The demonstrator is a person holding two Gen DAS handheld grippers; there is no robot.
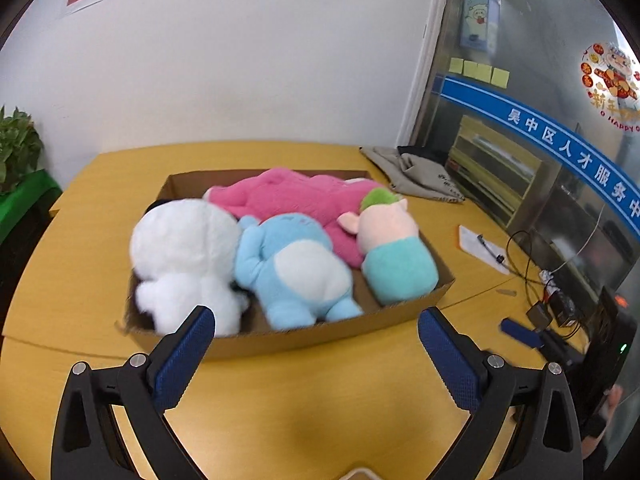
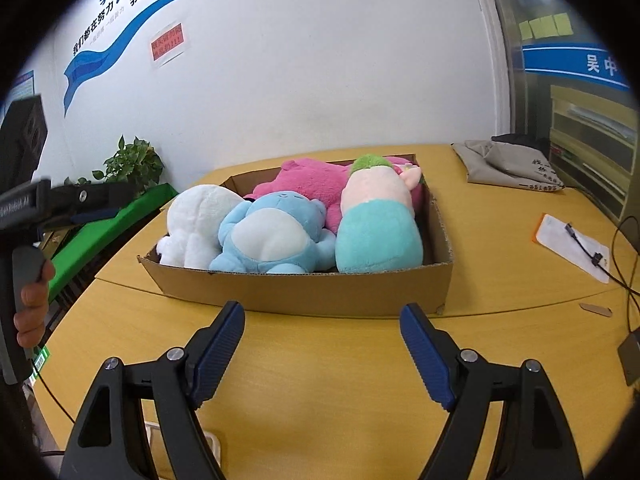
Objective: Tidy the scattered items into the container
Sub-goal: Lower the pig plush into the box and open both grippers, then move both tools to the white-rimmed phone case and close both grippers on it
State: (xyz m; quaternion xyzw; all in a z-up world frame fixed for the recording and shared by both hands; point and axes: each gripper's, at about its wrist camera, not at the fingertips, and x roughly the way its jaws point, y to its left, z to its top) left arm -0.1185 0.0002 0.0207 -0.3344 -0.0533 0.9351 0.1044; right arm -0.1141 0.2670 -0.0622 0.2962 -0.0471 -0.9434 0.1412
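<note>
- We hold the left tool (image 1: pixel 316 318) with its jaws spread wide and nothing between them, above the bare table (image 1: pixel 280 412) just in front of the cardboard box (image 1: pixel 304 340); the right tool (image 2: pixel 322 316) is likewise wide open and empty, near the front wall of the same box
- The task's things sit in the box, which rests on the table: the white plush (image 1: pixel 184 248) at the left, the blue plush (image 1: pixel 296 268) in the middle, the teal-and-pink plush (image 1: pixel 394 252) at the right, and the pink plush (image 1: pixel 296 196) lying across the back beneath the others
- Count: four plush toys, one box, two tools; we see no plush lying loose on the table, so we judge the tidying nearly or wholly done
- Risk: the toys stand higher than the box's low walls; a tool brushing the white plush or the teal-and-pink plush, both at the rim, could tip one out onto the table
- Risk: the box is light cardboard; a push on its front wall could slide it toward the folded grey cloth (image 1: pixel 416 176) or the paper with a pen (image 1: pixel 482 248)
- Risk: cables (image 1: pixel 528 264) run along the right side of the table; the right tool could snag them if it swings wide
</note>
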